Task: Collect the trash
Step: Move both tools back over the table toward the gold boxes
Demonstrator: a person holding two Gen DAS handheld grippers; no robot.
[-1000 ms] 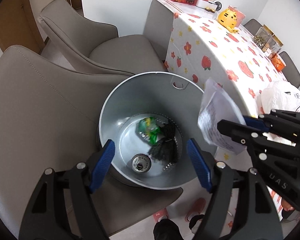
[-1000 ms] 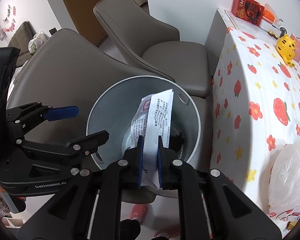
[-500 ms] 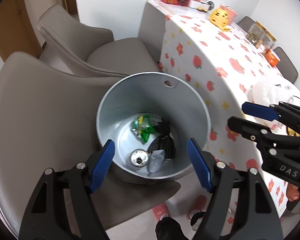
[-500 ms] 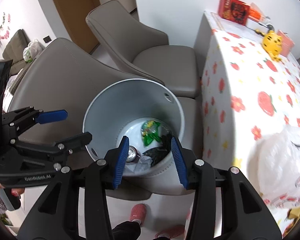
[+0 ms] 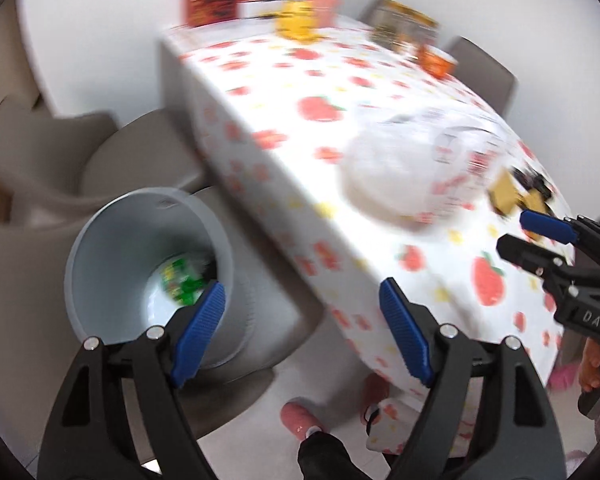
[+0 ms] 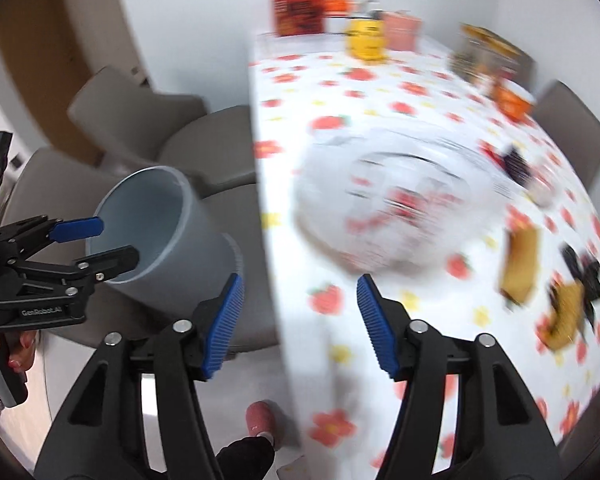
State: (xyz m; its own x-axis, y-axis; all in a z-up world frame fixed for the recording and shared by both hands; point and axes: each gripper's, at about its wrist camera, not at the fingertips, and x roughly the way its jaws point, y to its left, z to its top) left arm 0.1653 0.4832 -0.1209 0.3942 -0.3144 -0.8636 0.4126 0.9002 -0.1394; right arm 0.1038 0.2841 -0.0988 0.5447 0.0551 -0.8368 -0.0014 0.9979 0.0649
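- Two grippers show: the left gripper [image 5: 302, 308] has its jaws wide and opening, nothing between them; the right gripper [image 6: 300, 300] has its jaws spread and opening too, likewise empty.
- One grey bin [image 5: 148, 272] stands on a chair seat [image 5: 260, 304] beside the tabletop [image 5: 380, 240], which wears a cloth printed with strawberries and flowers.
- In the bin lies green and yellow trash [image 5: 180, 280]; the left gripper's own finger covers the rest of the bin floor, and from the right wrist view the floor is out of sight.
- On the tabletop lies one white plastic bag [image 6: 388, 208], and near it two tan scraps with black pieces [image 6: 556, 276], smeared by blur.
- At the far end stand one red box [image 6: 298, 14], one yellow figure [image 6: 366, 42] and some jars, too blurred to count.
- Three chairs can be counted in the left wrist view.
- One pink slipper [image 6: 260, 420] shows on the floor.
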